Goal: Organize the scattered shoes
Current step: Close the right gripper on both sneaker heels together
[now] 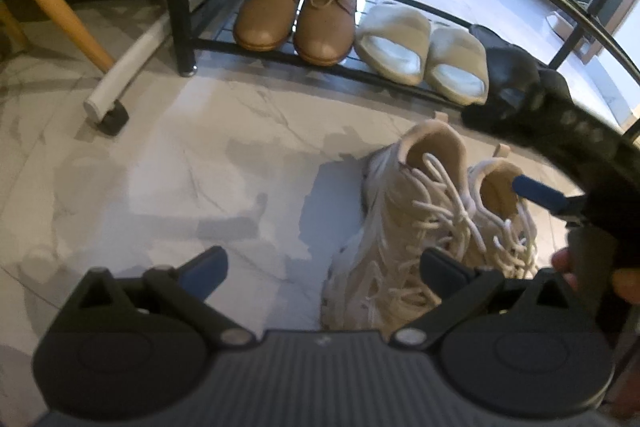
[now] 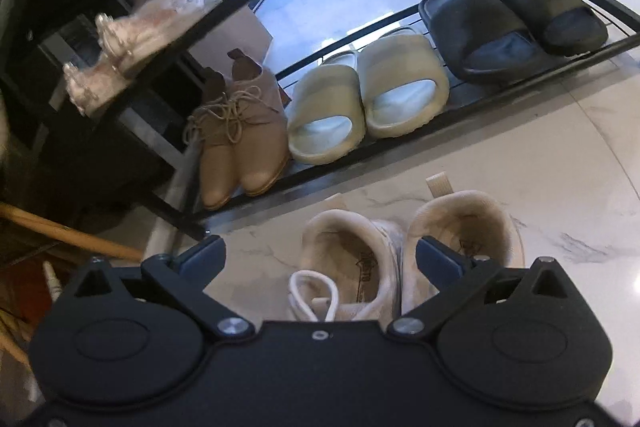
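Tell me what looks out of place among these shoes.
The white sneakers sit on the marble floor in front of the rack, while the tan lace-ups, cream slides and black slides are lined up on its bottom shelf.

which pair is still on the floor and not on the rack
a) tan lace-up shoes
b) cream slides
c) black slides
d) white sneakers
d: the white sneakers sit on the marble floor in front of the shoe rack, while the tan lace-ups, cream slides and black slides are lined up on its bottom shelf.
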A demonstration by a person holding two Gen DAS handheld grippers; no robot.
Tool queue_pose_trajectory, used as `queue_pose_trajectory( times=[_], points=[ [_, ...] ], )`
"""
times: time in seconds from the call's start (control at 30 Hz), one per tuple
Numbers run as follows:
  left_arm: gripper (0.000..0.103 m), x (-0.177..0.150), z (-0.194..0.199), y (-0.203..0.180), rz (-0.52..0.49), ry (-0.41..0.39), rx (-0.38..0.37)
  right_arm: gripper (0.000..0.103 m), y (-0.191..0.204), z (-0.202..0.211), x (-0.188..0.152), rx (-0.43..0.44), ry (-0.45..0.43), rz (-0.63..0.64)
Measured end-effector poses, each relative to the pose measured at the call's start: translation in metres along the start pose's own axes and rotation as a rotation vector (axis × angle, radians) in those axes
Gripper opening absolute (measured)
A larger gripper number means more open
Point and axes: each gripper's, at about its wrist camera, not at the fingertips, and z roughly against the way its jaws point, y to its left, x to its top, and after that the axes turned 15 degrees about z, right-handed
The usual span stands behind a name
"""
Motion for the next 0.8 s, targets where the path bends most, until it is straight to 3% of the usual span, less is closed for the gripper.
queue_pose_trajectory(
  times=[0.07, 0.23, 0.47, 0.57, 0.8],
  points=[
    [0.102, 0.001, 0.0, 0.002, 0.012, -0.006, -0.012, 0.103, 0.0, -0.005, -0.002, -0.021, 0.007, 0.012],
    [0.102, 0.006, 0.011, 0.006, 0.048, -0.112, -0.008, 0.103, -0.004, -0.021, -0.008, -0.075, 0.032, 0.037],
    [0.102, 0.004, 0.019, -0.023, -0.122, -0.299, 0.155, 0.103, 0.001, -0.044, -0.014, -0.167, 0.055, 0.13],
    [0.102, 0.0, 0.01, -0.041, -0.195, -0.294, 0.204, 0.103, 0.0, -0.053, -0.015, -0.182, 0.068, 0.147],
    [0.102, -0.004, 0.002, -0.06, -0.261, -0.272, 0.125, 0.103, -0.005, -0.063, -0.015, -0.186, 0.097, 0.167]
  ],
)
